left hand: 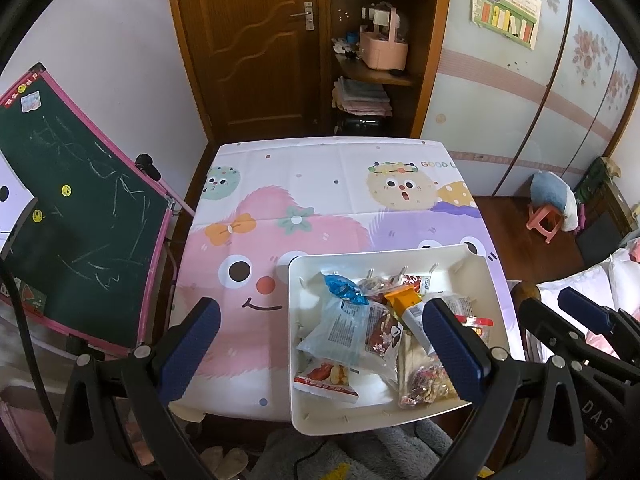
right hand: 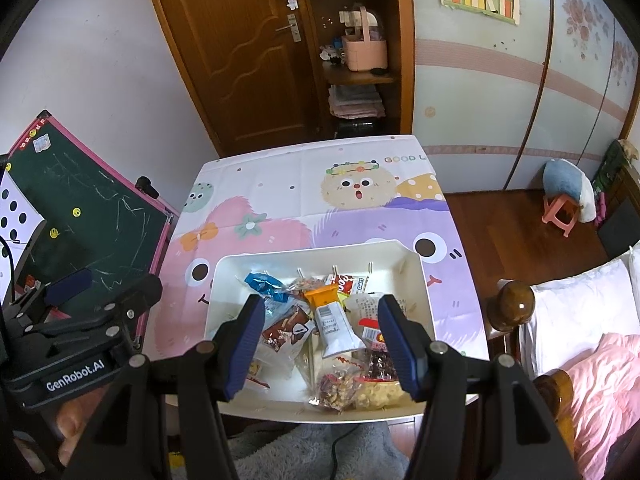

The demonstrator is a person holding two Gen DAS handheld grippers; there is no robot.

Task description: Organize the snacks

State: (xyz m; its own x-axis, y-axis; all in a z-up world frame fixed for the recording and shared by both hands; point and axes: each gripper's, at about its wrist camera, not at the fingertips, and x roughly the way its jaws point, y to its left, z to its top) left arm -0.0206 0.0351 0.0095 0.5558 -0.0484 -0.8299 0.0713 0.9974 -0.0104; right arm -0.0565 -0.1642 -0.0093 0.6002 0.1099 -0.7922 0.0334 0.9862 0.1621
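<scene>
I count one white bin (right hand: pixel 224 280) on the table (right hand: pixel 280 176), sitting at the near edge, roughly 6 o'clock on the cartoon cloth. Two tongs in play.

Snack packs inside the bin, those I can separate: one blue-topped clear pack (right hand: pixel 262 284) at 10 o'clock in the bin, one orange-capped pouch (right hand: pixel 332 316) dead centre, one red-and-white pack (right hand: pixel 348 282) at 12 o'clock against the far wall, one brown chocolate pack (right hand: pixel 286 330) left of centre, one bag of mixed nuts (right hand: pixel 340 388) at 6 o'clock, one red-labelled packet (left hand: pixel 326 378) at 7 o'clock. More are underneath; exact total unreadable in the pile.

Right tongs (right hand: pixel 322 346): released, jaws partly spread, nothing between the pads. They hover over the bin; the orange-capped pouch shows in the gap between the fingers, no contact visible.

Left tongs (left hand: pixel 320 352): released, jaws wide, empty. The left finger is over bare cloth, the right finger over the bin's right half, so the bin's left wall falls between them.

One chalkboard (left hand: pixel 80 232) at 9 o'clock off the table.
</scene>
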